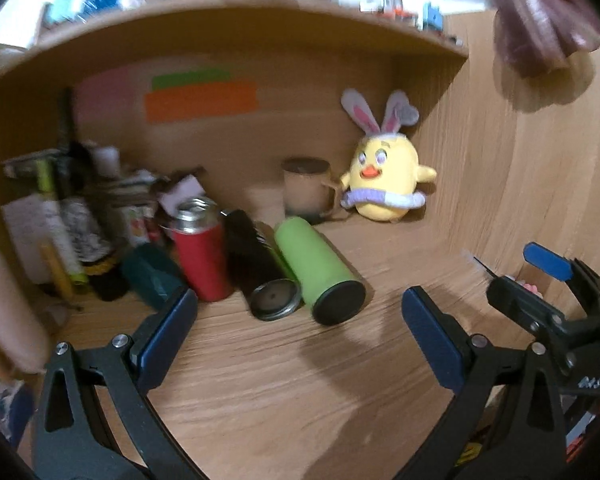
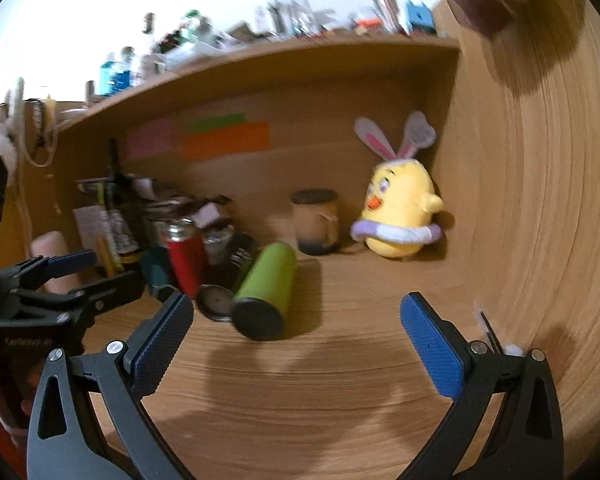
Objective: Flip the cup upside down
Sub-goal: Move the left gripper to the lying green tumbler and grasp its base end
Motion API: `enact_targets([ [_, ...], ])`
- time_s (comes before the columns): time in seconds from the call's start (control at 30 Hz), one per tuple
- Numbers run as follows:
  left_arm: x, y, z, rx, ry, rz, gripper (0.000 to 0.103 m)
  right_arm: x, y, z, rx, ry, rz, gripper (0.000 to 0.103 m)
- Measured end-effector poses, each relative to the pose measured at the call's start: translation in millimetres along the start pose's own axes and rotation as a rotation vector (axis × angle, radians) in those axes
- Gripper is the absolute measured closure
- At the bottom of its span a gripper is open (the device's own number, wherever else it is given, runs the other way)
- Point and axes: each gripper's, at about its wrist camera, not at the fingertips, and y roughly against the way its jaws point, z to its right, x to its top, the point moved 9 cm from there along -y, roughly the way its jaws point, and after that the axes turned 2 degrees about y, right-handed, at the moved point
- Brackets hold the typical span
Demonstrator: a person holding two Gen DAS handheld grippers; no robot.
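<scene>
A beige mug with a handle [image 1: 305, 186] stands upright at the back of the wooden desk, left of a yellow plush chick; it also shows in the right wrist view [image 2: 315, 221]. A green tumbler [image 1: 319, 270] lies on its side, black base toward me, also seen in the right wrist view [image 2: 265, 290]. My left gripper [image 1: 300, 334] is open and empty, well short of the tumbler. My right gripper [image 2: 296, 338] is open and empty, to the right of the left one. The right gripper appears at the right edge of the left wrist view [image 1: 528, 276].
A yellow plush chick [image 1: 386, 178] sits in the back right corner. A red flask [image 1: 199, 254], a black cylinder with a metal lid [image 1: 260, 270] and cluttered items [image 1: 80, 216] crowd the left. A wooden side wall [image 2: 540, 200] stands on the right, a shelf [image 1: 260, 24] above.
</scene>
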Motion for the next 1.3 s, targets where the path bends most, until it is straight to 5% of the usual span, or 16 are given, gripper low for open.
enact_targets([
  [0.17,0.1,-61.8,13.7,-0.021,0.011,-0.107,0.000,-16.1,-27.2,32.8,-0.038,-0.047,-0.053,0.000],
  [0.3,-4.0,-102.1,28.0,-0.023,-0.009,-0.182,0.018,-28.3,-40.6,56.7,-0.055,-0.084,-0.081,0.000],
  [0.63,-16.6,-162.3,35.6,0.047,-0.049,-0.286,0.027,-43.4,-59.2,78.9,-0.027,-0.140,-0.126,0.000],
  [0.83,-22.7,-160.0,37.0,0.088,-0.096,-0.273,0.033,-41.2,-57.2,76.3,-0.018,-0.144,-0.120,0.000],
  [1.3,-61.5,-87.1,30.0,-0.036,-0.109,-0.311,0.039,-40.7,-20.4,40.3,-0.010,-0.110,-0.107,0.000],
])
